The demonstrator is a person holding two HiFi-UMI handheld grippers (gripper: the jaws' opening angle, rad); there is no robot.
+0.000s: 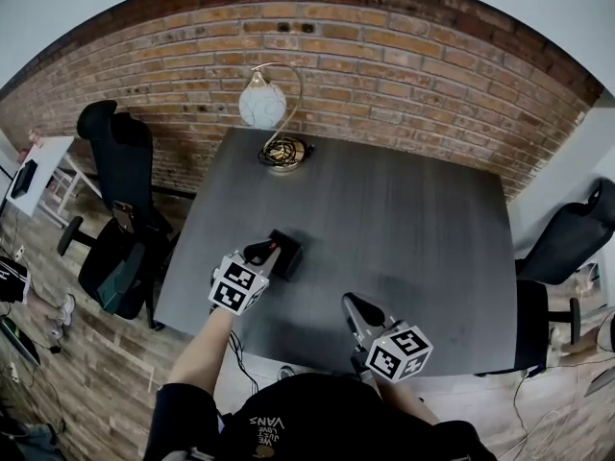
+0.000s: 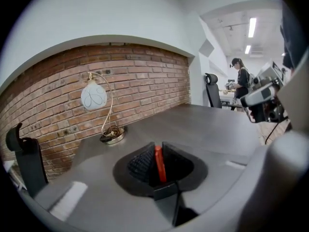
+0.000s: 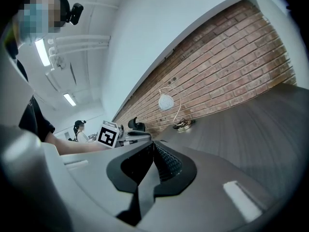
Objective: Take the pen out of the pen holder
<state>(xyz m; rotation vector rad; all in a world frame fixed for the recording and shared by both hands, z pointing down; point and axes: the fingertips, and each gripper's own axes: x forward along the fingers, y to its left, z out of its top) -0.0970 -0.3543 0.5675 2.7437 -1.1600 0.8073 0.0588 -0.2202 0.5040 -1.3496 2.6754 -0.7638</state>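
Pen (image 2: 158, 163), a red one, sits clamped in the left tongs (image 2: 159, 151), whose tips hang right by the black pen holder (image 1: 287, 254) at centre-left of the dark counter (image 1: 404, 209). Right tongs (image 3: 153, 151) are pressed together, empty, lower right in the head view.

Legible text: one item.
The word "VANS" (image 1: 269, 420) stands upside down on the person's black shirt (image 1: 327, 406); smaller print (image 1: 260, 433) beside it is unreadable.
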